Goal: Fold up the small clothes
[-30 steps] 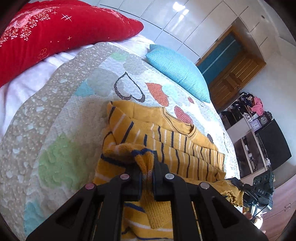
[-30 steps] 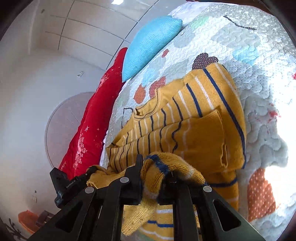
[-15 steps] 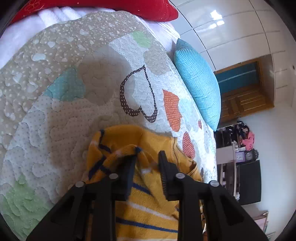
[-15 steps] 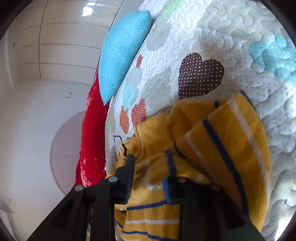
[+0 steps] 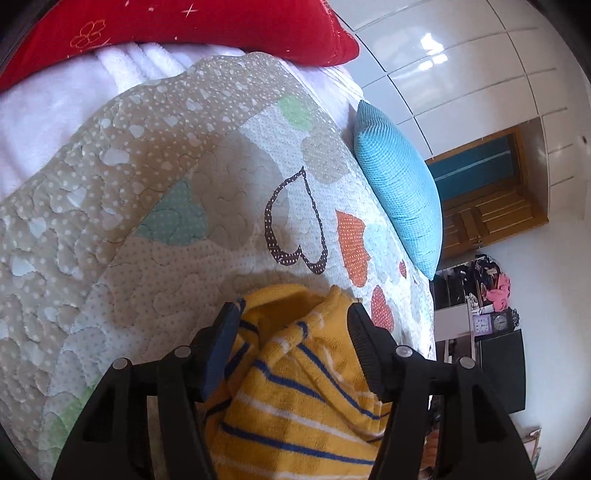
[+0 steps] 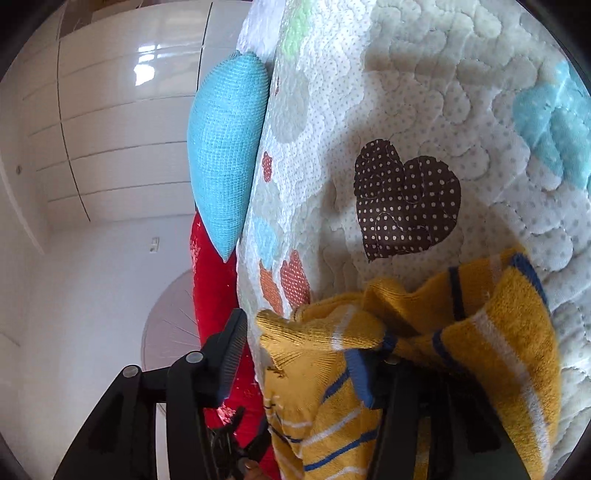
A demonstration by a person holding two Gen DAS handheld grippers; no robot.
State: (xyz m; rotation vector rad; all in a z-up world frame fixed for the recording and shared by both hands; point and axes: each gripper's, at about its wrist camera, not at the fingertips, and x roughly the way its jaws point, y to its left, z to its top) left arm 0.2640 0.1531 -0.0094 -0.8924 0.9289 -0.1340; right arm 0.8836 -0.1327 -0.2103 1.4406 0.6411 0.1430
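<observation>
A yellow sweater with navy and white stripes lies folded over on the heart-patterned quilt. My left gripper hovers over its far edge, jaws opening, and the knit sits loosely between the fingers without being pressed. In the right wrist view the same sweater bunches at the bottom on the quilt. My right gripper is opening too. Its left finger stands clear of the cloth, while a fold drapes over and hides the right finger.
A blue pillow and a red pillow lie beyond the sweater at the head of the bed, with white bedding beside them. A wooden door and a shelf with a clock stand past the bed's edge.
Both grippers were shut on the sweater's edge, carried it forward over the garment toward the pillows, then spread their jaws and let the knit go.
</observation>
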